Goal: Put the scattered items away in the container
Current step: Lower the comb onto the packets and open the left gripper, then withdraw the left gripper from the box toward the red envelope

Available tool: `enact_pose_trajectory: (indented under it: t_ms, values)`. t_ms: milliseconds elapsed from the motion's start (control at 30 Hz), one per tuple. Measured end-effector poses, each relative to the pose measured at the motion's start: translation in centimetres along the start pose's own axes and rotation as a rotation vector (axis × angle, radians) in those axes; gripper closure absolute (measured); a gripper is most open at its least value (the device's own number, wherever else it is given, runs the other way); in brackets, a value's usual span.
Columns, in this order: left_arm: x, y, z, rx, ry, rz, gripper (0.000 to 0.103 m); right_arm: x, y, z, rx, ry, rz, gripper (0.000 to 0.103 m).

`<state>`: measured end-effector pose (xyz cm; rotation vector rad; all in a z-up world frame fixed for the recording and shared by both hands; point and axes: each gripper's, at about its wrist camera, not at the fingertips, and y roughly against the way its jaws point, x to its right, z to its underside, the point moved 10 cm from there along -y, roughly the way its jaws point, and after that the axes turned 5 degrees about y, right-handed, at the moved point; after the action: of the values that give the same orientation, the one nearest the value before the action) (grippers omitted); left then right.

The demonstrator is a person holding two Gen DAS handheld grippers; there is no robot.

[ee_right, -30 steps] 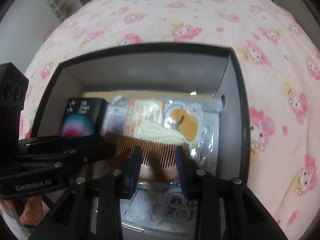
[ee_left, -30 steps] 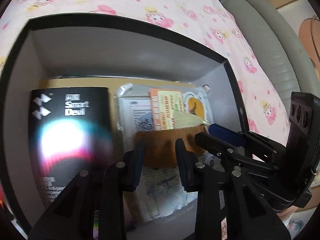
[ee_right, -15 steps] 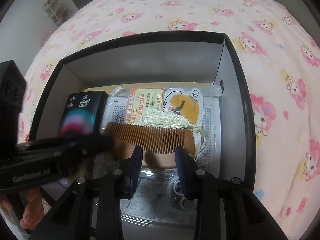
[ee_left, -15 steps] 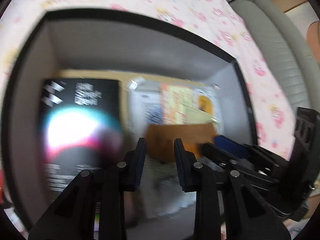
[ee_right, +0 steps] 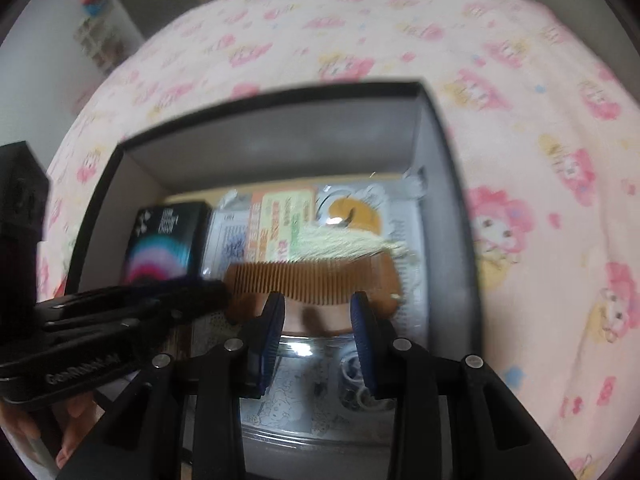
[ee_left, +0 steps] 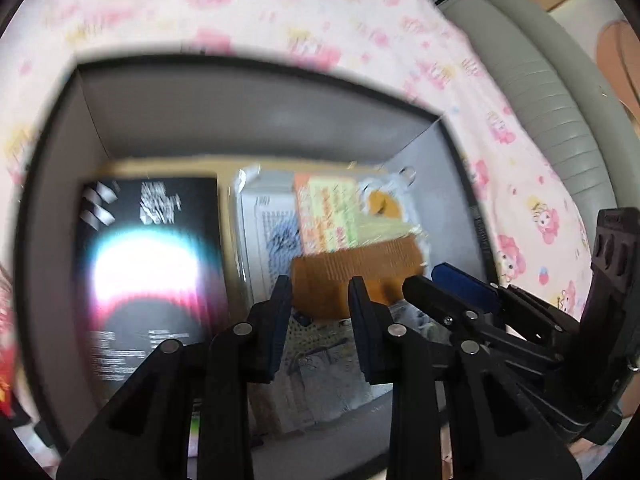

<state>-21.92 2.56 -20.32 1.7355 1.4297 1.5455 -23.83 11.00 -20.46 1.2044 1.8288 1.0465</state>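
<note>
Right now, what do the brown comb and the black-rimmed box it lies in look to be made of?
Brown toothed comb: looks like wood, matte warm brown, with fine even teeth and a pale thread tassel on it.
Black-rimmed grey box: probably cardboard, with thin flat matte walls and sharp folded corners; blur leaves the surface finish uncertain.

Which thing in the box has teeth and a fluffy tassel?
The wooden comb, lying across the flat packets in the grey box. It alone is brown with a row of teeth and a pale tassel; the black carton beside it is a plain box.
</note>
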Motion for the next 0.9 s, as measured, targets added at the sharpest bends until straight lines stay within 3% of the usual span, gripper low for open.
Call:
enact_pose_trajectory:
  t_ms: [100, 267, 433, 533, 900]
  values:
    - [1.4, 3.2, -0.1, 0.078, -0.057, 0.019, 0.062, -0.2, 2.5, 0.5, 0.064, -0.017, -0.004, 0.066]
    - [2.7, 7.4, 0.8, 0.146, -0.076, 0.069, 0.06, -1.9, 7.0, 2.0, 0.158, -0.03, -0.024, 0.061]
    - [3.8, 10.2, 3.1, 0.2, -0.093, 0.047, 0.054, -3.1, 10.4, 3.9, 0.202, -0.045, -0.06, 0.059]
    - [3.7, 11.3, 4.6, 0.213, -0.105, 0.016, 0.054, -3.8, 11.7, 4.8, 0.221, -0.06, -0.081, 0.058]
    - [2.7, 14.3, 6.8, 0.245, -0.096, 0.02, 0.054, -6.3, 14.6, 6.1, 0.273, -0.056, -0.101, 0.056]
